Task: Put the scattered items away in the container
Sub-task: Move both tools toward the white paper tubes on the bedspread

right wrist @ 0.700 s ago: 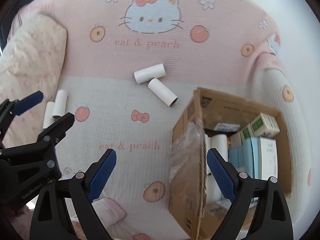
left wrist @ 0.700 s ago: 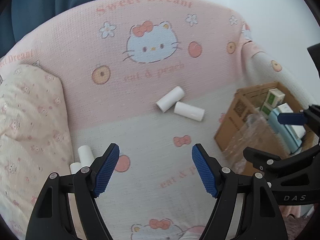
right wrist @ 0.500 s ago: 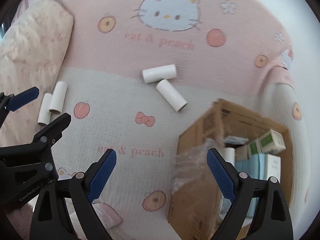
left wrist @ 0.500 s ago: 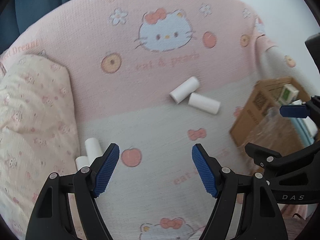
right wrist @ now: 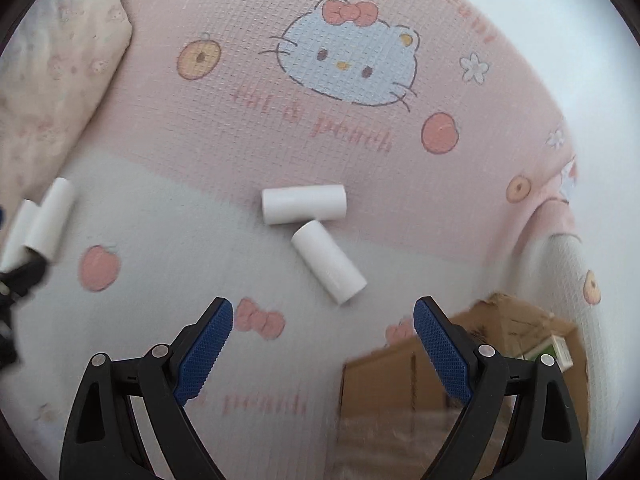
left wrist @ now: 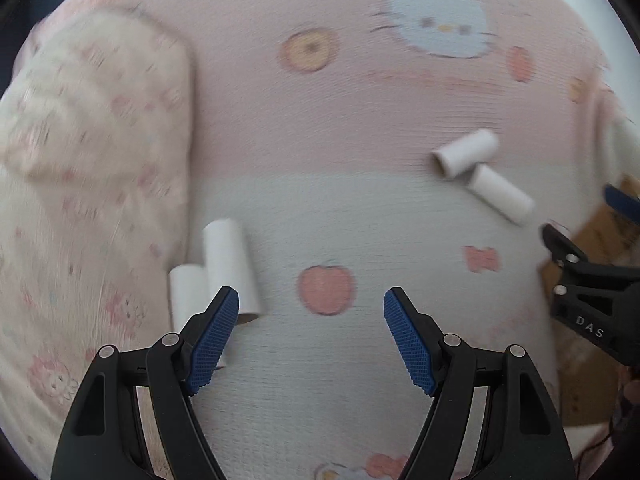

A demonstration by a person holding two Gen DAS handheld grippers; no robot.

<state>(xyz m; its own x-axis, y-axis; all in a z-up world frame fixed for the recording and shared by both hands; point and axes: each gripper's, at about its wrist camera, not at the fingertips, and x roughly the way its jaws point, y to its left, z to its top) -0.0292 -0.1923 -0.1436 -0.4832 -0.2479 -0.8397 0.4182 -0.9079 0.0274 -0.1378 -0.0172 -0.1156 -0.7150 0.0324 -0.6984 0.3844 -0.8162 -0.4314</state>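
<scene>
Left gripper (left wrist: 311, 312): jaws wide, empty. Right gripper (right wrist: 323, 322): wide, empty. Four white tubes (right wrist: 304, 204) on blanket (right wrist: 360, 128); cardboard box (right wrist: 392, 384).

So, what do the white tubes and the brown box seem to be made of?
The white tubes look like matte paperboard: hollow, thin-walled, with open ends, no gloss. The brown box looks like plain cardboard: dull brown faces, printed marks, a raw flap edge. Blur leaves its finer texture uncertain.
</scene>
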